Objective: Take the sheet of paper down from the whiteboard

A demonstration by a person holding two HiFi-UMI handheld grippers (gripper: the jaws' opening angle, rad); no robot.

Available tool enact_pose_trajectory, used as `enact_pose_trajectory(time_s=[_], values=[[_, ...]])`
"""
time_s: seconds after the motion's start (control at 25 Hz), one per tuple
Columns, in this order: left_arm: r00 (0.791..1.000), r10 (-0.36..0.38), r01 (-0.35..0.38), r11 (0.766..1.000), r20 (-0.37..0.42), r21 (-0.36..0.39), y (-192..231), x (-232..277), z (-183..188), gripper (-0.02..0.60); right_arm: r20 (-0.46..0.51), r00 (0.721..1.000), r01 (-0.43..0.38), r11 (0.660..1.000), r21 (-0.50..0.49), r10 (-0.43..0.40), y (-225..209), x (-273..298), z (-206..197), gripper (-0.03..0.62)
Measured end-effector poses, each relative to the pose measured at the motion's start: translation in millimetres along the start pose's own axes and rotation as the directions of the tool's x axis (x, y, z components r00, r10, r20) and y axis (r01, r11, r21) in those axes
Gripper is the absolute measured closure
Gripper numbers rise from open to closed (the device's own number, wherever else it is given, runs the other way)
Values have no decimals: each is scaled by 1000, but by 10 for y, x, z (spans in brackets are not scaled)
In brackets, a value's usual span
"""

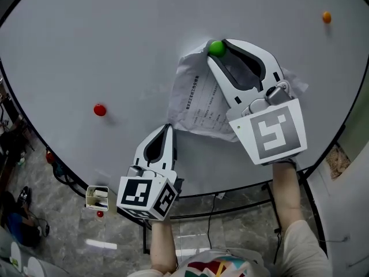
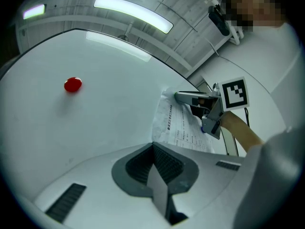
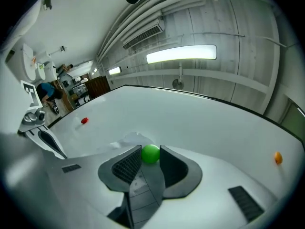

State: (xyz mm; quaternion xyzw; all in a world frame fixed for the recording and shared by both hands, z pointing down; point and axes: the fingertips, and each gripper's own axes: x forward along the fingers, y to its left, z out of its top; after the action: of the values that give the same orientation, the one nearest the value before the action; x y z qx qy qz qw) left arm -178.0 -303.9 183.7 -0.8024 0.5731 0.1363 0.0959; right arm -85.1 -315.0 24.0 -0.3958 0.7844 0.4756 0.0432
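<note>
A crumpled printed sheet of paper (image 1: 193, 100) (image 2: 177, 128) hangs on the whiteboard (image 1: 115, 51). A green magnet (image 1: 217, 47) (image 3: 150, 153) sits at the sheet's top edge. My right gripper (image 1: 218, 51) (image 3: 150, 157) reaches up over the sheet, and its two pads touch the magnet on either side. My left gripper (image 1: 169, 129) (image 2: 153, 150) is shut at the sheet's lower left corner, with a strip of paper pinched between its jaws. The left gripper view shows the right gripper (image 2: 183, 97) lying across the upper part of the sheet.
A red magnet (image 1: 100, 109) (image 2: 72, 84) (image 3: 84, 120) sticks to the board left of the sheet. An orange one (image 1: 326, 17) (image 3: 278, 158) is far to the upper right. A small holder (image 1: 97, 196) hangs below the board's lower edge, over the floor and the board's stand.
</note>
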Motion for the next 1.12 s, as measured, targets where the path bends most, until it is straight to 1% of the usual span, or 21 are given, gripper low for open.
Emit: enact_pose_trajectory(time_s=[0.12, 0.24, 0.32, 0.52, 0.68, 0.76, 0.84, 0.92, 0.96, 1.04, 1.12], values=[[1000, 5, -5, 1000, 11, -11, 8, -11, 1, 537, 8, 999, 40, 999, -15, -40, -66, 0, 2, 462], [1000, 10, -10, 1000, 7, -10, 0, -11, -7, 537, 36, 996, 83, 995, 47, -85, -243, 0, 34, 462], [1000, 12, -11, 1000, 3, -15, -7, -14, -21, 537, 44, 995, 82, 995, 63, -85, -346, 2, 64, 462], [1000, 19, -19, 1000, 6, -16, -19, -31, -9, 537, 49, 995, 80, 996, 38, -82, -377, 1, 117, 462], [1000, 21, -22, 1000, -1, -21, 12, -9, -43, 537, 139, 987, 69, 996, 56, -76, -326, -15, 86, 459], [1000, 21, -21, 999, -11, -25, 30, 6, -76, 537, 148, 985, 85, 995, 56, -93, -324, -55, 194, 455], [1000, 23, -23, 999, -13, -30, 26, 15, -83, 537, 147, 982, 105, 992, 77, -115, -340, -147, 285, 433], [1000, 26, -26, 999, -10, -35, 12, 12, -72, 537, 131, 981, 130, 984, 117, -145, -342, -316, 251, 427], [1000, 27, -27, 999, -9, -38, 10, 9, -68, 537, 107, 981, 145, 979, 142, -161, -323, -422, 179, 427], [1000, 26, -26, 999, -10, -40, 11, 5, -77, 537, 30, 983, 174, 968, 180, -182, -249, -642, -71, 427], [1000, 20, -20, 999, -11, -40, 0, 14, -88, 537, -64, 980, 196, 960, 199, -187, -173, -839, -406, 427]])
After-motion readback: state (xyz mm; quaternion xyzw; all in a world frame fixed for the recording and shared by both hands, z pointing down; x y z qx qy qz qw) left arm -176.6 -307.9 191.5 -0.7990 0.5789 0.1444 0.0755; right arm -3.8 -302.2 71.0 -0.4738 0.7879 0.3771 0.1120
